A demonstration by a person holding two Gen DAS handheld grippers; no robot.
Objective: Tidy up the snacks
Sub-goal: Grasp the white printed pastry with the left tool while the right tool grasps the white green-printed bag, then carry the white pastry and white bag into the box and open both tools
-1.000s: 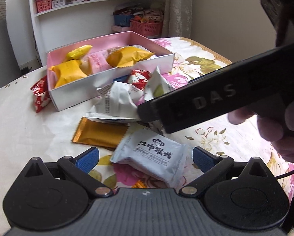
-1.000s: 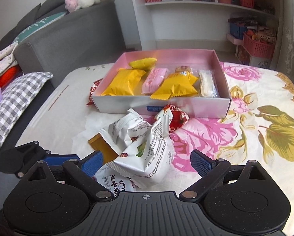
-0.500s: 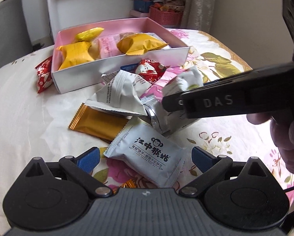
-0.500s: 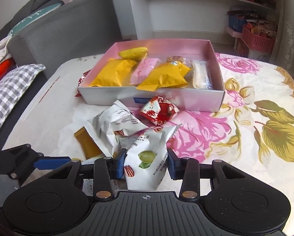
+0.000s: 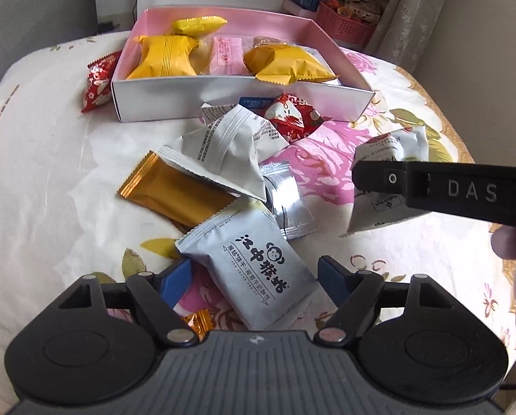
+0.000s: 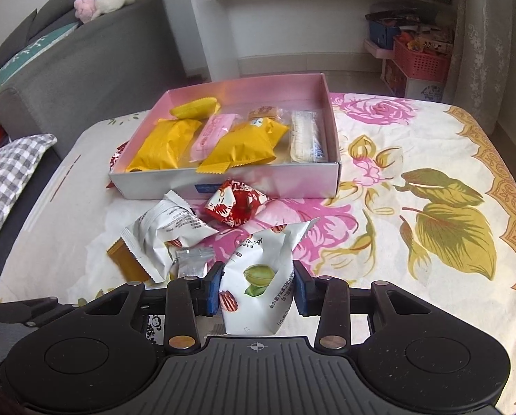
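My left gripper (image 5: 254, 273) hangs low over a white biscuit packet with black characters (image 5: 254, 238). Its jaws are closing with the packet between the blue pads, and the right pad stands just clear of the packet's edge. My right gripper (image 6: 258, 287) is shut on a white nut packet (image 6: 261, 259), held a little above the cloth; that packet (image 5: 389, 159) also shows behind the black finger in the left wrist view. The pink box (image 6: 223, 186) holds yellow, pink and clear-wrapped snacks. Loose in front of it lie a red packet (image 5: 292, 119), a white packet (image 5: 230, 145), a gold packet (image 5: 175, 190) and a silver packet (image 5: 285, 200).
Another red packet (image 5: 99, 83) lies left of the box, and a small orange candy (image 5: 197, 323) sits under my left gripper. A person's hand (image 5: 513, 242) shows at the right. A grey sofa with a checked cushion (image 6: 12, 169) flanks the table's left; shelves and a red basket (image 6: 420, 62) stand behind.
My right gripper has shut on the nut packet and carried it up and to the right, off the pile. My left gripper's jaws have narrowed around the biscuit packet and the wrist has rolled.
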